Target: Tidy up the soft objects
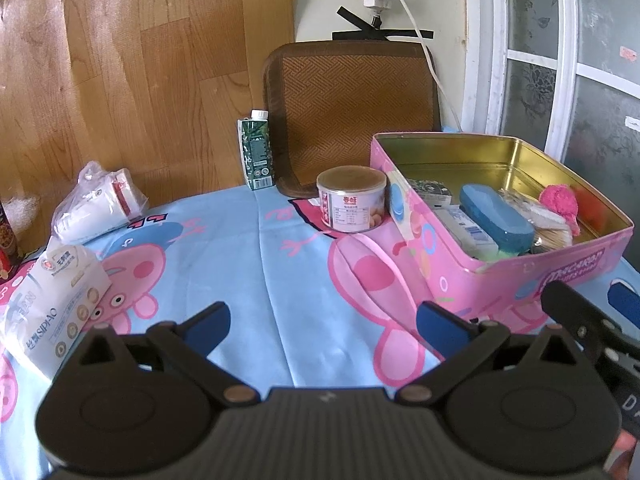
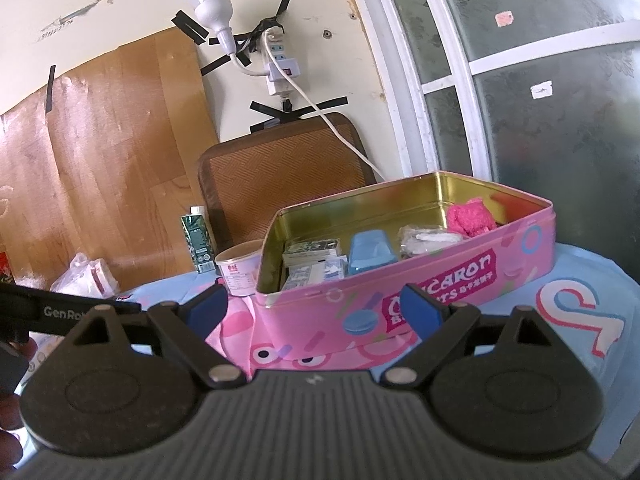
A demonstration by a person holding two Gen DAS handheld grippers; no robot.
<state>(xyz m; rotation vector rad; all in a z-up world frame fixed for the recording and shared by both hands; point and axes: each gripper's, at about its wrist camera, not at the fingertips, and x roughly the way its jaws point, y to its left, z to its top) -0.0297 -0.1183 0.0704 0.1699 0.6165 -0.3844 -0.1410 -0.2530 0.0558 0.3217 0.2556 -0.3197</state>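
Both claws sit closest to the lens, black w/ blue pads: left claw [image 1: 323, 320] spread wide, nothing between the pads; right claw [image 2: 314, 306] likewise spread and empty, hovering just in front of the pink rectangular biscuit tin [image 2: 400, 300].

Soft stuff is split. Already in the tin: a fuzzy hot-pink knitted bundle [image 1: 559, 203] at the far right end, a blue oblong sponge-like block [image 1: 496, 216], plus paper packets and a clear crinkly bag I can't identify. Outside, on the left of the bench: a white soft tissue pack w/ printed label [image 1: 48, 312] and, further back, a clear plastic bag holding white rolled items [image 1: 96, 204].

Handling, my guess: tissue pack is light, squashy, film wrapper a bit slippery, so pinch across the short middle, not a corner. Bagged rolls: grab the body, since loose film alone would likely slip or tear.

Bench wears a light-blue cartoon-pig cloth [image 1: 256, 248], wrinkled, may drag. Small round can [image 1: 352, 200] touches the tin's left side; green carton [image 1: 256, 152] behind. Wood-look panel, taped power strip, frosted window at rear.
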